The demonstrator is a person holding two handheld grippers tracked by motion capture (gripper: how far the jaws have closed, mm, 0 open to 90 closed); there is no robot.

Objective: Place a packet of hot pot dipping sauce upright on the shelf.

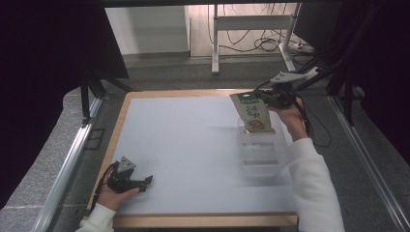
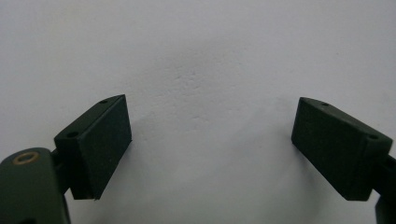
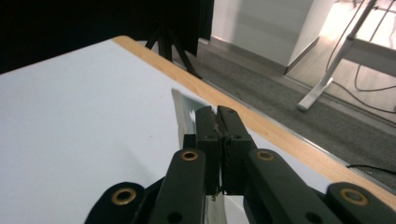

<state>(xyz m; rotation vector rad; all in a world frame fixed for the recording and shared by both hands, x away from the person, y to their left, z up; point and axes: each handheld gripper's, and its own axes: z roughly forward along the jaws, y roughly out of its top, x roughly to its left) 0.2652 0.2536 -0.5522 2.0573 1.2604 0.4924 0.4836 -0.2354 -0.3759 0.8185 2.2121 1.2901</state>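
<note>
White surface (image 1: 183, 145) near bare. Right tool (image 1: 270, 99) clamps packet (image 1: 254, 113) above clear bin (image 1: 261, 154); drop-in pending. Left tool (image 1: 142, 182) open, idle.

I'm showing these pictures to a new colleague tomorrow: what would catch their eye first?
Most likely the packet hanging upright above the clear plastic box at the table's right side, pinched at its top edge by the right tool. Next, the left tool resting open on the white tabletop near the front left corner, holding nothing.
</note>
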